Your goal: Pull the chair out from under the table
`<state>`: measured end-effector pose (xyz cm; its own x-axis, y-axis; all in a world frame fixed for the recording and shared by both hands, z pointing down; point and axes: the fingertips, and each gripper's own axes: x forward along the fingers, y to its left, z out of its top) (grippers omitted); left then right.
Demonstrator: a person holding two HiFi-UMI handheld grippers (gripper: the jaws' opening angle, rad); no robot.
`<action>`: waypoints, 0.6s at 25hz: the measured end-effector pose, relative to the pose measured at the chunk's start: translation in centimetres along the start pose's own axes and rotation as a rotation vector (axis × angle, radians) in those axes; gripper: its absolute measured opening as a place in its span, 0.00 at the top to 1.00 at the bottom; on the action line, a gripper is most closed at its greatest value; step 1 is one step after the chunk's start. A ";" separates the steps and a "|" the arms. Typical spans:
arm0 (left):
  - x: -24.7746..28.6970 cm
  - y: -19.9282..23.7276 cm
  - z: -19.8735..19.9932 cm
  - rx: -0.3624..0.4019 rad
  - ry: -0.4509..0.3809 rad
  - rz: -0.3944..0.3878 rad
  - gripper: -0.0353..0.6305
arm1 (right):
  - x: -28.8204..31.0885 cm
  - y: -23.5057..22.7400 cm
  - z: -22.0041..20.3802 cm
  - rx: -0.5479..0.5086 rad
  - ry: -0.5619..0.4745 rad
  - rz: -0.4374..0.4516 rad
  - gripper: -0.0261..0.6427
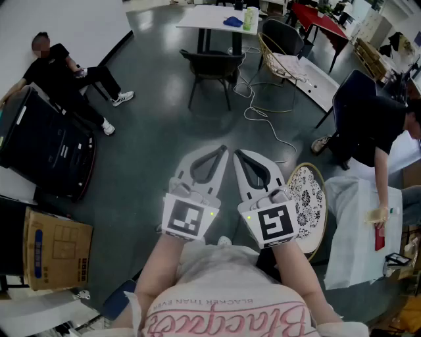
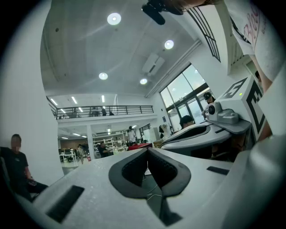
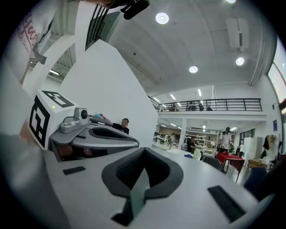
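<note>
White-shelled and held level close to the person's body, the left gripper [image 1: 221, 151] had its jaws pressed together on nothing. Well beyond it across the grey floor, the dark chair [image 1: 212, 66] stood tucked against the white table [image 1: 197, 18], its back apparently turned toward the person. It looked light and rigid on thin legs, likely to slide easily, and the top edge of the backrest seemed the best hold. The right gripper [image 1: 238, 154] was likewise closed and empty.
</note>
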<state>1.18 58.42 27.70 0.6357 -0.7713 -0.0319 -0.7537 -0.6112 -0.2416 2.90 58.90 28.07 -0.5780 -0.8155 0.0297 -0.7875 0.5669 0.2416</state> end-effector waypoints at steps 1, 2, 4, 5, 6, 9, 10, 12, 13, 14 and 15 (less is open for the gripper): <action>0.2 -0.2 0.1 0.000 0.001 0.002 0.94 | -0.2 -0.2 -0.1 0.004 0.000 0.000 0.96; 0.3 -0.5 0.2 0.000 0.001 0.005 0.94 | -0.5 -0.5 -0.2 0.010 0.001 -0.001 0.96; 0.6 -1.0 0.3 -0.001 0.005 0.012 0.94 | -1.0 -0.9 -0.5 0.030 0.001 -0.005 0.96; 0.7 -1.3 0.3 0.000 0.006 0.016 0.94 | -1.2 -1.1 -0.6 0.035 0.000 -0.005 0.96; 0.8 -1.6 0.3 0.003 0.008 0.020 0.94 | -1.4 -1.2 -0.8 0.033 -0.001 -0.002 0.96; 1.1 -2.4 0.1 0.003 0.014 0.030 0.94 | -2.0 -1.6 -1.1 0.030 -0.006 0.007 0.96; 1.2 -2.6 0.0 0.001 0.017 0.031 0.94 | -2.1 -1.7 -1.3 0.031 -0.006 0.008 0.96; 1.4 -3.1 -0.3 0.001 0.023 0.026 0.94 | -2.2 -1.9 -1.7 0.033 -0.004 0.009 0.96; 1.5 -3.3 -0.5 -0.002 0.025 0.024 0.94 | -2.3 -1.9 -1.9 0.032 -0.003 0.010 0.96; 1.5 -3.4 -0.7 -0.009 0.025 0.023 0.94 | -2.3 -2.0 -2.0 0.034 -0.004 0.012 0.96; 1.7 -3.4 -0.9 -0.018 0.026 0.025 0.94 | -2.3 -2.1 -2.1 0.041 -0.008 0.015 0.96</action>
<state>4.65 59.06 29.34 0.6122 -0.7906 -0.0127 -0.7724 -0.5944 -0.2238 6.32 59.34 29.58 -0.5915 -0.8059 0.0251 -0.7868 0.5836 0.2010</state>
